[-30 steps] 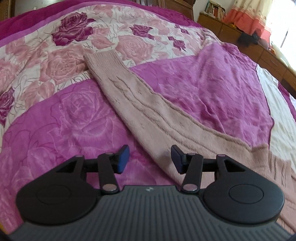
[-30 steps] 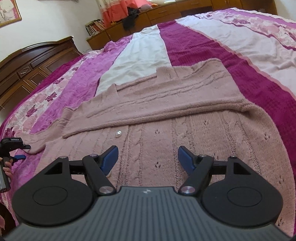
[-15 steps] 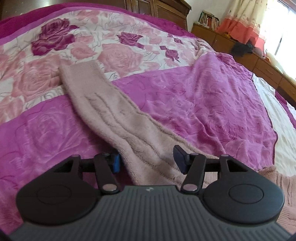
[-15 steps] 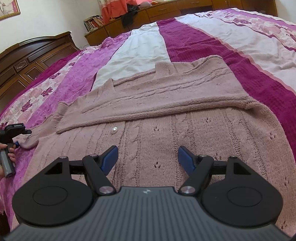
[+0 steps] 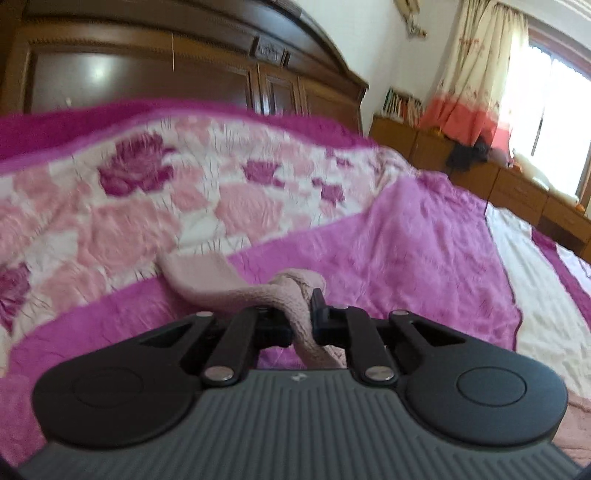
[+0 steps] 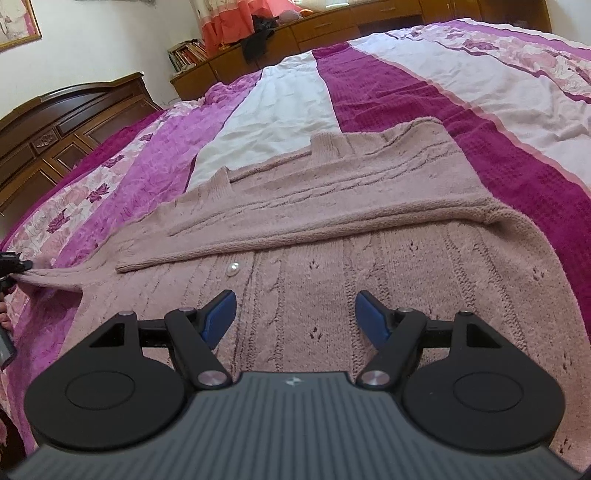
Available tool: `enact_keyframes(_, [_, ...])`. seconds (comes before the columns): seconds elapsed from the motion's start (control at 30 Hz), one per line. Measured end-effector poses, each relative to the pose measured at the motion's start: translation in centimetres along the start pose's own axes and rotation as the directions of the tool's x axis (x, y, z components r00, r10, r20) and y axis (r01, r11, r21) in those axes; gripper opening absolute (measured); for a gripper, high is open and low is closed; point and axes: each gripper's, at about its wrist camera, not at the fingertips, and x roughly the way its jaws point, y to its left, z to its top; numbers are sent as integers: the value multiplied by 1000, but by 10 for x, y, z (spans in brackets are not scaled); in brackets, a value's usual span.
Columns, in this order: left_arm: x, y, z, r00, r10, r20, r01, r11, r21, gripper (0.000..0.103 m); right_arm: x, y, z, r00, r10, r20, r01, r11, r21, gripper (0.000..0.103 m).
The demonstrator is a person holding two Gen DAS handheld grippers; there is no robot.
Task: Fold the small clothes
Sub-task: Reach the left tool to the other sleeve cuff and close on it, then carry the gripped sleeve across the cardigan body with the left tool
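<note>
Left wrist view: your left gripper [image 5: 303,320] has its jaws pinching the sleeve [image 5: 229,284] of the pink cardigan, lifted off the bed [image 5: 424,236]; cuff end droops ahead.
Right wrist view: your right gripper [image 6: 295,319] hovers with jaws spread above the cardigan [image 6: 332,229], spread flat, other sleeve folded across.
Only here: pearl button [image 6: 233,269].
Open room: bare bedspread beyond the cardigan's far edge.

Both wrist cameras sit low over the bed [image 6: 388,85]; the left faces the headboard [image 5: 147,66], the right the dresser [image 6: 332,22], sharing the cardigan [image 6: 332,229].
</note>
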Motion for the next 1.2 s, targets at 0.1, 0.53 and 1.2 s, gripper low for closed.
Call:
enact_keyframes(0.1, [-11, -10, 6, 1000, -26, 15, 26, 999, 34, 11, -4, -1, 0, 1000, 5, 8, -5, 1000, 8, 77])
enact_keyframes(0.53, [-46, -93, 3, 983, -180, 18, 175, 972, 154, 11, -20, -18, 2, 999, -21, 27, 20, 999, 41, 77])
enact_keyframes(1.2, [-75, -227, -30, 948, -318, -31, 317, 925, 211, 11, -36, -49, 4, 997, 15, 76, -25, 990, 135, 77])
